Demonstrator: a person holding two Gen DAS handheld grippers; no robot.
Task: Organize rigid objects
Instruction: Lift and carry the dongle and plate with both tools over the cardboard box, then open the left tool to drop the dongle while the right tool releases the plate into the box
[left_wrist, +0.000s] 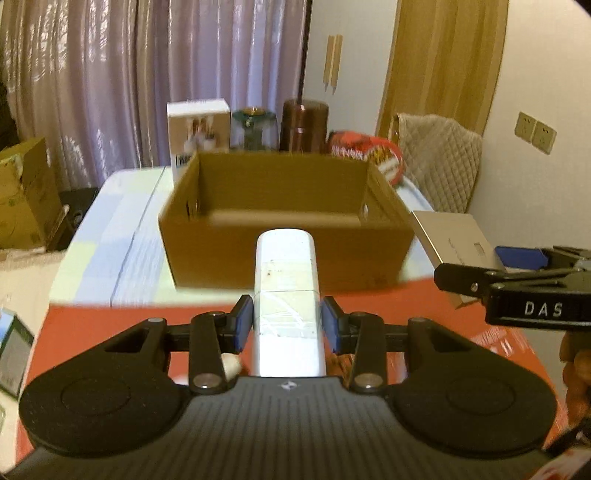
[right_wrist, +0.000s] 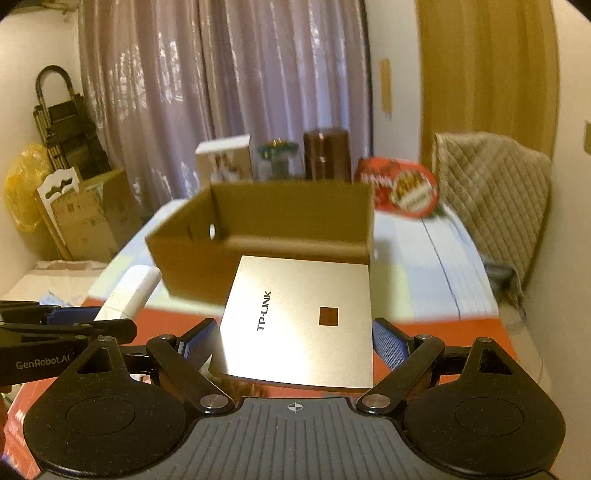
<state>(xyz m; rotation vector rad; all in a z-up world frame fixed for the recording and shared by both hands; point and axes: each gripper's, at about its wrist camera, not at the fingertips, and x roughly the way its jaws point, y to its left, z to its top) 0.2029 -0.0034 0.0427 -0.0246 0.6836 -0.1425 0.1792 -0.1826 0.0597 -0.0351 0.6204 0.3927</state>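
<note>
My left gripper (left_wrist: 286, 321) is shut on a long white device (left_wrist: 286, 295), held above a red surface and pointing at an open cardboard box (left_wrist: 280, 236). My right gripper (right_wrist: 291, 339) is shut on a flat silver TP-LINK box (right_wrist: 303, 317), held just before the same cardboard box (right_wrist: 258, 236). In the left wrist view the right gripper (left_wrist: 517, 288) and the silver box (left_wrist: 454, 240) show at the right. In the right wrist view the left gripper (right_wrist: 62, 332) and the white device (right_wrist: 129, 291) show at the left. The cardboard box looks empty inside.
Behind the cardboard box stand a white carton (left_wrist: 197, 133), a green-lidded jar (left_wrist: 255, 129), a brown canister (left_wrist: 304, 125) and a red snack bag (left_wrist: 369, 155). A quilted chair (left_wrist: 439, 162) is at the right. Cardboard cartons (right_wrist: 88, 214) stand on the floor at the left.
</note>
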